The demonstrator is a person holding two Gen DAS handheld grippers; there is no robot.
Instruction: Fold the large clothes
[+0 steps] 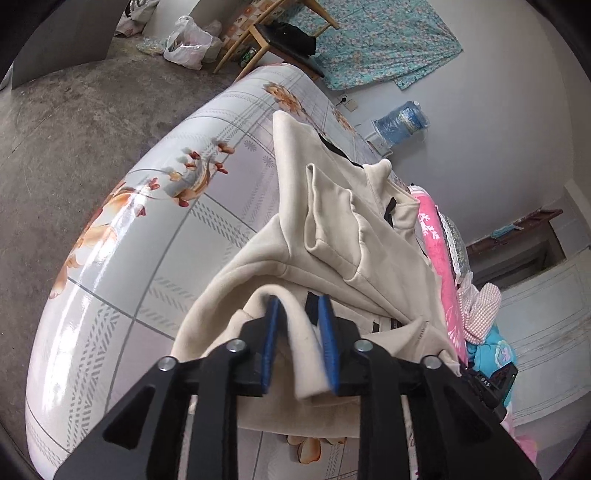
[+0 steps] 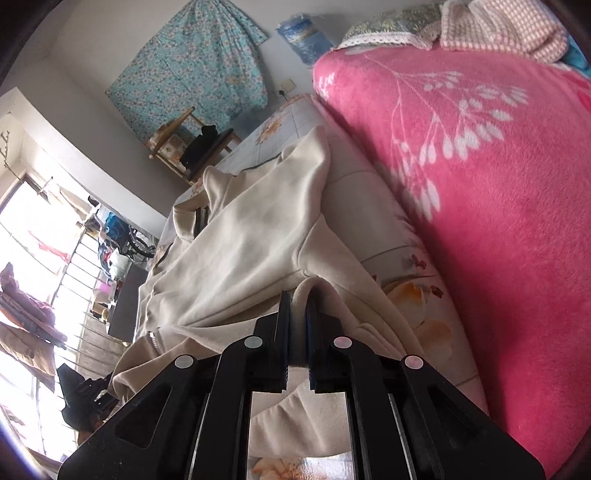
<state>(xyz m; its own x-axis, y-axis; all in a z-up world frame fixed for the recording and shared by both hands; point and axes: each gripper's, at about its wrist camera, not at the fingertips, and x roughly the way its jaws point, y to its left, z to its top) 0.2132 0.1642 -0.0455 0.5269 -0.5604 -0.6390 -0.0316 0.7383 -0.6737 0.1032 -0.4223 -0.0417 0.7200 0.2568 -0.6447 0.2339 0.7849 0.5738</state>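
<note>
A large cream hooded sweatshirt (image 1: 332,229) with black trim lies bunched on the flowered bed sheet (image 1: 155,236). My left gripper (image 1: 297,306), with blue pads, is shut on a thick fold of its cream fabric at the near edge. In the right wrist view the same sweatshirt (image 2: 251,236) stretches away along the bed. My right gripper (image 2: 297,301) is shut on another cream fold of it, held just above the sheet (image 2: 417,291).
A pink flowered blanket (image 2: 480,184) lies along one side of the garment, with pillows (image 2: 498,29) beyond it. A wooden chair (image 1: 284,40) with dark clothes stands past the bed end. The bare concrete floor (image 1: 74,110) lies beside the bed.
</note>
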